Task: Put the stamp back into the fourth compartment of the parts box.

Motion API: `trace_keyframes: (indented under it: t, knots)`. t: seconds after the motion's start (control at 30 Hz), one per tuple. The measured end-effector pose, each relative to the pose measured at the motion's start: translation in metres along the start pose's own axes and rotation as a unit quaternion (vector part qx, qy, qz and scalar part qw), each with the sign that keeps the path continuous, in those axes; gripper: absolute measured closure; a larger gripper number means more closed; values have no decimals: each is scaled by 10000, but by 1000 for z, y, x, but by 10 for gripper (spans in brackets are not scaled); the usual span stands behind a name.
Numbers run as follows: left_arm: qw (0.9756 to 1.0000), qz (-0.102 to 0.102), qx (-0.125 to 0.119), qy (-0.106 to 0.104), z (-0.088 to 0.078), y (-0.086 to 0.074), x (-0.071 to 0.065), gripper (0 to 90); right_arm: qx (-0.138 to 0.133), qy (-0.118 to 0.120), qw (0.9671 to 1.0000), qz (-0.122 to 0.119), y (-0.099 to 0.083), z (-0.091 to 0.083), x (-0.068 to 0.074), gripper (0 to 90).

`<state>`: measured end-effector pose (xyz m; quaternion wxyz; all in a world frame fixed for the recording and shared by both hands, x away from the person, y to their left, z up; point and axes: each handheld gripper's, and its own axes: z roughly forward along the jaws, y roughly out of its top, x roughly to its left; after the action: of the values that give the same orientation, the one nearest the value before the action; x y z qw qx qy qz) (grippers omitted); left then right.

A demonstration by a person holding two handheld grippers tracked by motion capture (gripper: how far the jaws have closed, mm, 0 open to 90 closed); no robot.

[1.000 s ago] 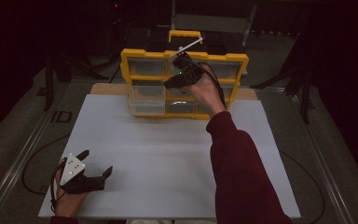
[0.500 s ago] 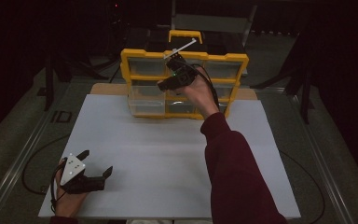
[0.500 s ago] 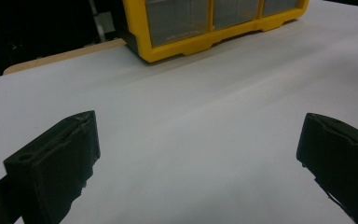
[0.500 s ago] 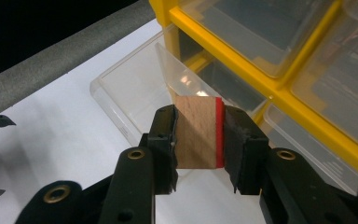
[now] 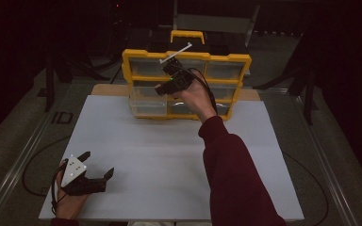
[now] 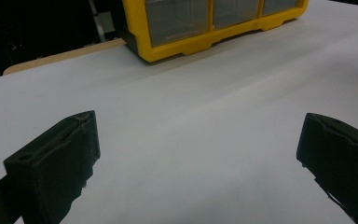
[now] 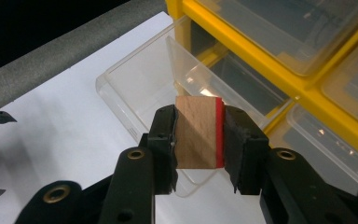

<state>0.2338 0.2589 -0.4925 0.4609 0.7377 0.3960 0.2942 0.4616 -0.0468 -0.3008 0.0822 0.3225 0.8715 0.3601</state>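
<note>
While the left gripper (image 5: pixel 95 175) has kept its place at the near left corner of the white table (image 5: pixel 169 155), its jaws spread wide over bare surface, the right gripper (image 5: pixel 162 88) has drifted a little to the left across the front of the yellow drawer organizer (image 5: pixel 186 57) since the earlier pictures. Its jaws stay clamped on a wooden block (image 7: pixel 198 131) with a red face, held just above the pulled-out clear drawer (image 7: pixel 135 93) in the organizer's lower left.

From above, the block is hidden behind the gripper and hand, and the drawer is hard to tell from the clear fronts around it. The block's lower end is cut off by the jaws in the right gripper view.

Its red face lies against the right-hand pad; the visible wood stands slightly taller than wide, long axis running away along the jaws.
</note>
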Motion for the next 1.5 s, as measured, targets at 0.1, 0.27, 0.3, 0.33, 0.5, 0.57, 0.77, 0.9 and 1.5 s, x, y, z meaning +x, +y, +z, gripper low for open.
trace_keyframes:
  t: [0.1,0.27,0.3,0.33,0.5,0.57,0.77,0.9,1.5]
  knots:
    - [10000,1,3,-2,0,0,0,2,40,-15,10000,2,-1,4,2,657]
    - [10000,2,2,-4,0,0,0,2,80,-5,10000,30,-2,9,3,656]
    - [10000,2,2,-4,0,0,0,2,80,-5,10000,30,-2,9,3,656]
    - [10000,8,6,-3,0,0,0,2,76,-23,10000,-8,-2,10,4,656]
    - [10000,-1,1,-4,0,0,0,2,121,-42,9999,-37,-3,14,6,656]
    - [10000,6,8,-3,0,0,0,2,139,-59,9999,-46,-3,15,6,656]
    - [10000,8,11,-9,0,0,0,2,164,-71,9998,-55,-4,19,7,655]
    - [10000,0,4,-6,0,0,0,2,154,-111,9998,-21,-5,21,6,654]
    - [10000,0,20,-12,1,0,0,2,92,-241,9995,159,-5,25,4,577]
